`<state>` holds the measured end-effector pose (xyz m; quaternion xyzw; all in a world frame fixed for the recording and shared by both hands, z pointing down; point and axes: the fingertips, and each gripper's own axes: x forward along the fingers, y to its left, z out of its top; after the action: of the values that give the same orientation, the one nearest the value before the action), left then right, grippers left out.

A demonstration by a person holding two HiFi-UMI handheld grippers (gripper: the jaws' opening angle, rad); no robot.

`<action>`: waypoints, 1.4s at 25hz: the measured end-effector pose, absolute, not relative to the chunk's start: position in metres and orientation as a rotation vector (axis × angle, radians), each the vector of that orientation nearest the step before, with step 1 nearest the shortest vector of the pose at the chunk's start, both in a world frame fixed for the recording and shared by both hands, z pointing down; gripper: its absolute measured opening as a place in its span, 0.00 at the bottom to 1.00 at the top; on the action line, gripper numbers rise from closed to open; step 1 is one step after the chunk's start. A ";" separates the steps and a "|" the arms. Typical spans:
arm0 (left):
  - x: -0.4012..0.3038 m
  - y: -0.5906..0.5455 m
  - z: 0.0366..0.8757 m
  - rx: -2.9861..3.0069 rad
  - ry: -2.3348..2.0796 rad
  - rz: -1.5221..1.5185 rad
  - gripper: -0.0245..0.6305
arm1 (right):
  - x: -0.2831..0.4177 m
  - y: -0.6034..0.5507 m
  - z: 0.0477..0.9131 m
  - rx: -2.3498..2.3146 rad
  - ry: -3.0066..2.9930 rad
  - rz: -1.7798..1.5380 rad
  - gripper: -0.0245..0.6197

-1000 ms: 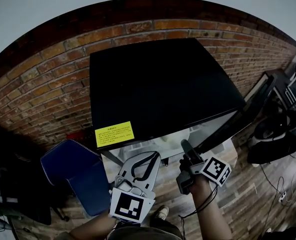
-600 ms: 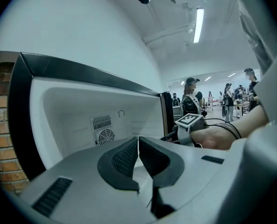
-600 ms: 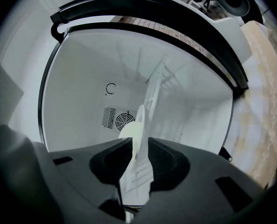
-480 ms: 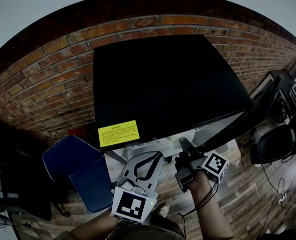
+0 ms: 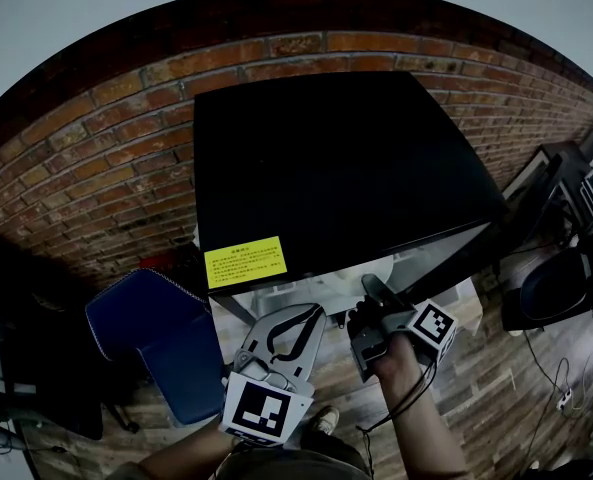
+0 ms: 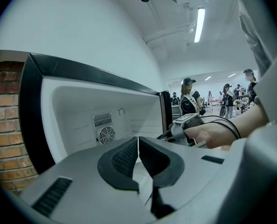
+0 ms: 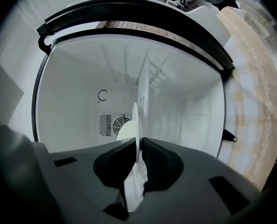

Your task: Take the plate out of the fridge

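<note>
Standing before a brick wall (image 5: 96, 168), the black fridge (image 5: 336, 168) sits above plank flooring (image 5: 496, 378).

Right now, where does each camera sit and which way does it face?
Head view: on the head, steeply down at the black fridge; left gripper, right gripper, right forearm.
Left gripper view: on that gripper, into the fridge; shut jaws, right hand.
Right gripper view: on that gripper, into the fridge; jaws closing on the plate.
Shared: both gripper views see the fan grille.

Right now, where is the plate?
In the right gripper view, the plate shows edge-on inside the fridge, between the closing jaws of the right gripper, just in front of the round fan vent on the back wall.
</note>
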<state>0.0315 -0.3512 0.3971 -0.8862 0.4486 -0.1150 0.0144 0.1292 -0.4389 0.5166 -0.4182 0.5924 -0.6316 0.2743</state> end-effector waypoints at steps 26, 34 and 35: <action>0.027 -0.329 0.379 -2.717 1.333 -0.347 0.07 | 0.175 -0.374 0.443 -1.178 1.483 -1.577 0.10; 0.037 -0.315 0.373 -2.726 1.289 -0.322 0.07 | 0.194 -0.332 0.419 -1.170 1.505 -1.530 0.10; 0.038 -0.313 0.373 -2.729 1.291 -0.319 0.07 | 0.194 -0.326 0.418 -1.169 1.506 -1.530 0.10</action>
<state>0.0376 -0.3133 0.3728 -0.8976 0.4248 -0.1049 0.0530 0.1945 -0.3261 0.4177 -0.4493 0.5792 -0.5883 0.3414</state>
